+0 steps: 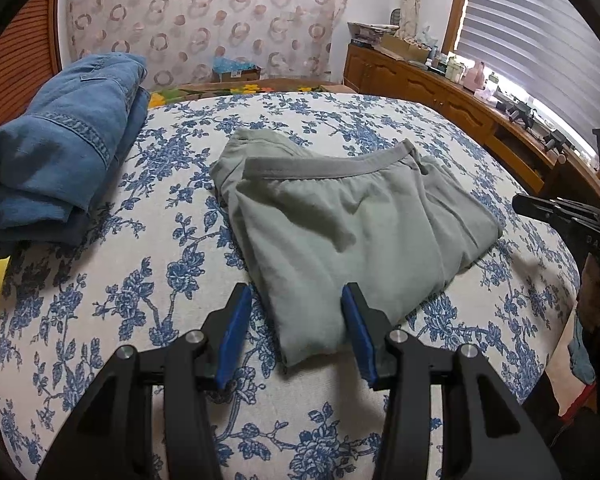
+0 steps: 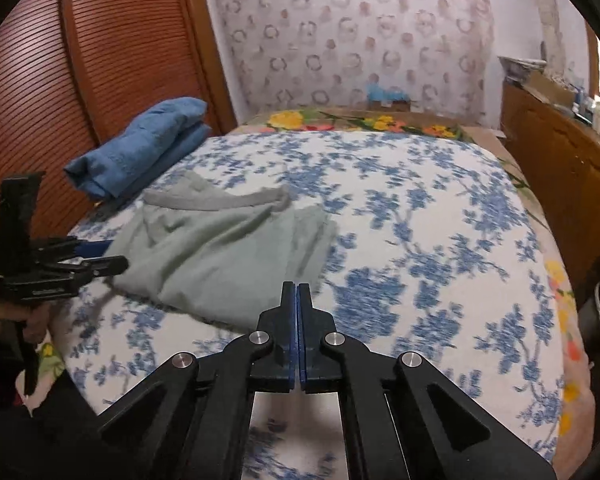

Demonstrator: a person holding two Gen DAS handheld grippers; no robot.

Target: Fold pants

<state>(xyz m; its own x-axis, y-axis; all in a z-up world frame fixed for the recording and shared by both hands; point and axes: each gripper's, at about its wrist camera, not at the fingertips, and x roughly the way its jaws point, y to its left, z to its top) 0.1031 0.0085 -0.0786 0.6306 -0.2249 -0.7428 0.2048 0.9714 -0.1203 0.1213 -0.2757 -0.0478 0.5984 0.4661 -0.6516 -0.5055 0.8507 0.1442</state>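
Surface: bed [image 1: 340,420] under a white cover printed with blue flowers; a floral blanket shows at its far end.

Pants: grey-green pants [image 1: 340,224], folded into a compact bundle, lie flat near the middle of the bed. Waistband [image 1: 328,168] is on top at the far edge, curving across the bundle. The near corner of the bundle points toward the left tool.

Left gripper [image 1: 296,328]: jaws stand partly apart, blue pads facing each other. The near corner of the pants lies in the gap between them as the left wrist view shows it. Whether the pads touch the cloth cannot be told from that view. In the right wrist view the same gripper [image 2: 116,256] sits at the left edge of the bundle, one finger above the cloth edge and one at the cover.

Right gripper [image 2: 297,292]: jaws fully closed, pads pressed together, nothing between them. It sits over bare cover just beside the near right corner of the pants, apart from the cloth.

Right gripper, from the left wrist view [image 1: 540,208]: at the frame's right edge, off the right side of the bundle.

Other laundry: folded blue denim stack [image 1: 60,148] at the far left of the bed, well apart from the pants.

Room: wooden slatted door [image 2: 60,80] left, wooden dresser [image 1: 440,88] right, under a blind.
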